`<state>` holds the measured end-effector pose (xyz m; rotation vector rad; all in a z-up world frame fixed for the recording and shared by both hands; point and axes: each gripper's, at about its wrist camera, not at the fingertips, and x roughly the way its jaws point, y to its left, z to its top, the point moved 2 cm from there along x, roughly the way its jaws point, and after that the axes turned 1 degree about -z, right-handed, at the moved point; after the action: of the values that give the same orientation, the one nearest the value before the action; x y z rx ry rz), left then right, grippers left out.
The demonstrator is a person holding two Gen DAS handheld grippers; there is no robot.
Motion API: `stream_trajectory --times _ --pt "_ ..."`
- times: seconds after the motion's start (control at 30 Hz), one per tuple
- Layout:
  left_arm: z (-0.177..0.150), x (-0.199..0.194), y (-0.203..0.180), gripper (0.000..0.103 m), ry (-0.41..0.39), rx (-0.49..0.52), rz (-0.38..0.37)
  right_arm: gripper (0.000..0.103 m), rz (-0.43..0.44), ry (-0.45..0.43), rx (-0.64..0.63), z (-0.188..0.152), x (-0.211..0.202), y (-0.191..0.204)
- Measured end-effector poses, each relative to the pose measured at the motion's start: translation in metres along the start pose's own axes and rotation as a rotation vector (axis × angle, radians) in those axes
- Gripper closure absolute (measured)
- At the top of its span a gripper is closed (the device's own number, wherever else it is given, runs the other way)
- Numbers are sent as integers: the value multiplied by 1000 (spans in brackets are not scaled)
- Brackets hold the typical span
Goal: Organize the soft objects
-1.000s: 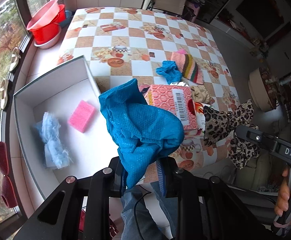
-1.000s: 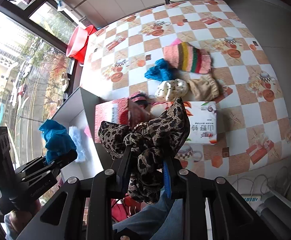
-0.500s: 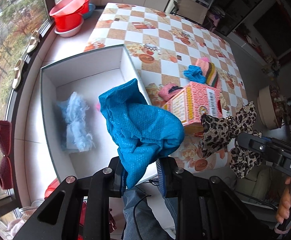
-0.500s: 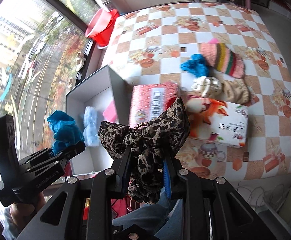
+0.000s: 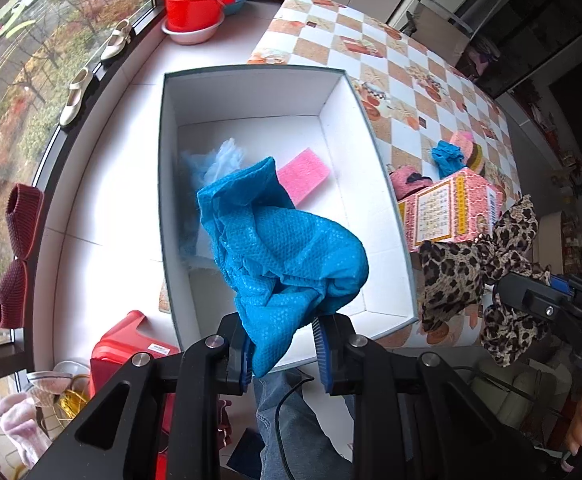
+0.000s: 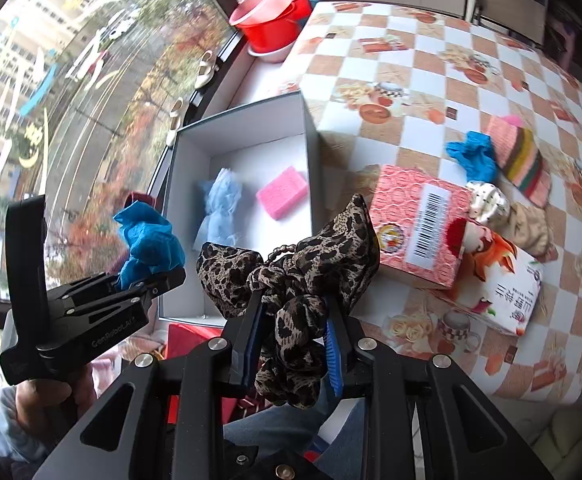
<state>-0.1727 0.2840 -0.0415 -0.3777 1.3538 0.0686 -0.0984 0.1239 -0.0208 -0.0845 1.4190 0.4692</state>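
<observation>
In the left wrist view, a crumpled blue cloth is clamped between the pads of the left gripper, whose jaws are closed on its lower fold. The cloth is held above the near end of an open white box, which stands at the tabletop's window-side edge. Inside the box, a pink sponge is seen near the middle of the floor, and a pale blue bundle lies beside it along the window-side wall. At the right edge of the view, a leopard-print scrunchie is held by the right gripper, beside the box's table-side wall. Behind it, a pink tissue pack is seen standing on the checkered tabletop.

In the right wrist view, the leopard-print scrunchie is gripped between the blue pads of the right gripper, its jaws closed on the fabric. It is held over the near table-side corner of the white box. The left gripper is seen at the left, with the blue cloth bunched at its tip, near the box's window-side wall. The pink sponge and pale blue bundle are seen on the box floor. On the tabletop, beyond the pink tissue pack, a small blue cloth and a striped knit piece are seen touching each other.
</observation>
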Motion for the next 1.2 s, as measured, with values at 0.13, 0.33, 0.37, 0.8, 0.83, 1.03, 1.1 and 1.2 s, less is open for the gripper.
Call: stream_trajectory --times 0.13,0.33,0.37,0.8,0.83,1.03,1.1,1.2 --pt "-3 6 10 76 12 -16 16 75 1 30 -56 5 11 15" --pt "-3 12 16 76 30 -37 13 75 -4 67 -137 15 26 34" --pt "-3 13 16 75 34 -39 12 75 -7 70 -150 17 29 37" --pt "3 34 21 75 74 -67 18 75 -52 103 -230 31 53 54" --pt "3 35 20 75 76 -65 20 75 -60 104 -239 31 55 55" --pt "6 47 17 75 99 -54 34 75 -81 121 -285 34 68 61" --pt "6 52 17 75 109 -51 40 75 -85 126 -295 37 74 63" --pt "7 59 15 75 127 -47 44 75 -91 138 -303 39 82 63"
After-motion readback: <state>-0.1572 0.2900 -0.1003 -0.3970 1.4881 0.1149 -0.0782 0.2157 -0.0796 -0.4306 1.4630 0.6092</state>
